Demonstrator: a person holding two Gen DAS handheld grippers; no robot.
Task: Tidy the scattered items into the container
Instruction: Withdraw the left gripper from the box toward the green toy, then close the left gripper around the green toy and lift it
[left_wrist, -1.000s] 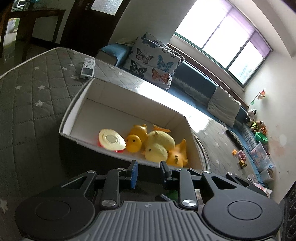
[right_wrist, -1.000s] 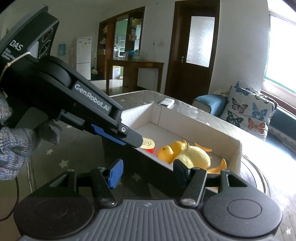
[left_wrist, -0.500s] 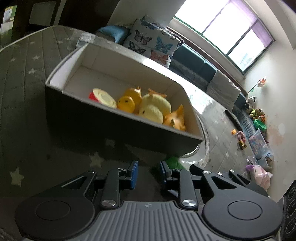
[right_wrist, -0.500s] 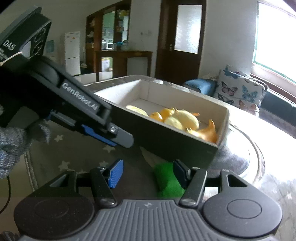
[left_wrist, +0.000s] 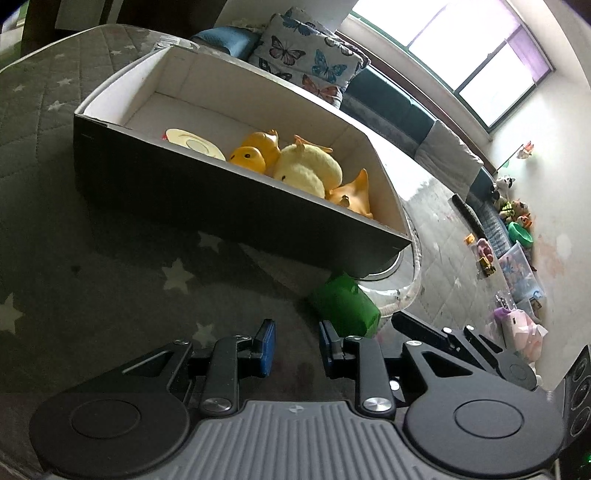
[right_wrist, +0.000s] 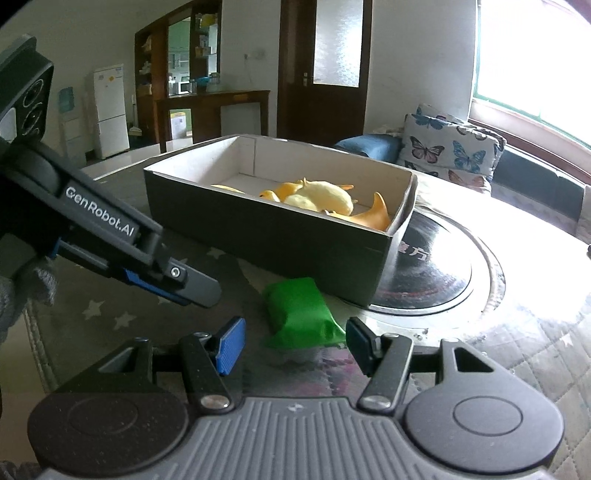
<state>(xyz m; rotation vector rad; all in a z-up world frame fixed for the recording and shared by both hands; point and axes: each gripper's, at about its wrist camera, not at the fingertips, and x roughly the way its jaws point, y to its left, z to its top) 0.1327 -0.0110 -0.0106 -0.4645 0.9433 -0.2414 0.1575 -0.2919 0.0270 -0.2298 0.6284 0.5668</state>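
Currently my right gripper (right_wrist: 293, 341) stands part open around the near end of the green packet (right_wrist: 301, 314), pads clear. That packet lies beside the box (right_wrist: 266, 236). My left gripper (left_wrist: 293, 347) is shut, empty.

A grey star-patterned quilt (right_wrist: 110, 317) carries the box (right_wrist: 280, 236) and a green pack (right_wrist: 301, 312) just beside it
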